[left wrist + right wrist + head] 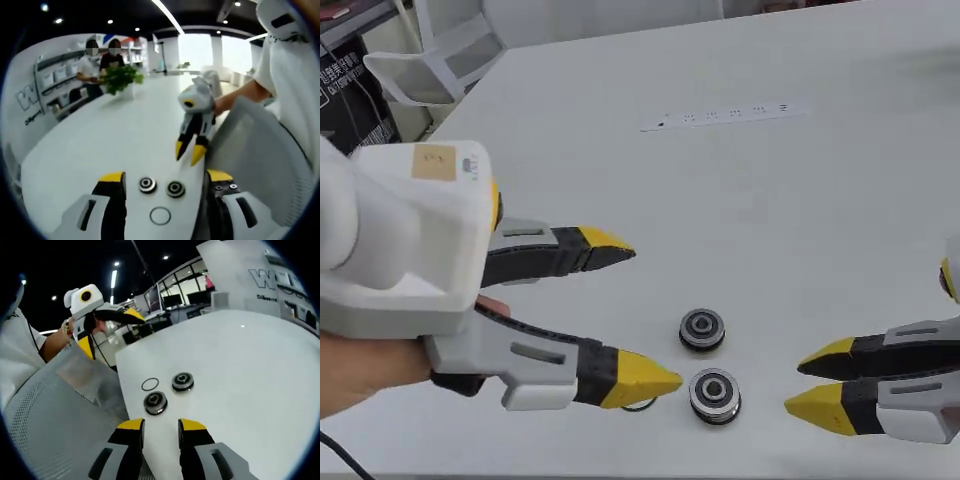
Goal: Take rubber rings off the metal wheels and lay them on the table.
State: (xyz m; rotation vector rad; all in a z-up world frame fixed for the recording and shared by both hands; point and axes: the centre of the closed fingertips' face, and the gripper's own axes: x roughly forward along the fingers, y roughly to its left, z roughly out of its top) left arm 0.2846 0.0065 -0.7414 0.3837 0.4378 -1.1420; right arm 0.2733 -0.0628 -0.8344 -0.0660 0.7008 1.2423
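A wide white table [800,200] stands in a bright open room, seen from its near edge. On it lie 2 metal wheels [702,329], flat and just beside each other, with the nearer wheel [714,395] close to that edge. 1 loose rubber ring [160,215] lies flat on the table just left of the nearer wheel.

There are 2 grippers above the surface. The left gripper [653,316] comes in from the left, jaws spread wide and empty. The right gripper [795,386] comes in from the right, jaws at a narrow gap, gripping nothing. I cannot tell whether the wheels carry rings of their own.

In the head view the ring is half hidden under the left gripper's nearer jaw, while both gripper views show it as a whole thin circle. The left gripper view adds 1 leafy plant [120,77] and 2 people [88,72] at the table's far end. The head view adds 1 long white strip [725,115] lying far back. Bare tabletop stretches far and to the right.
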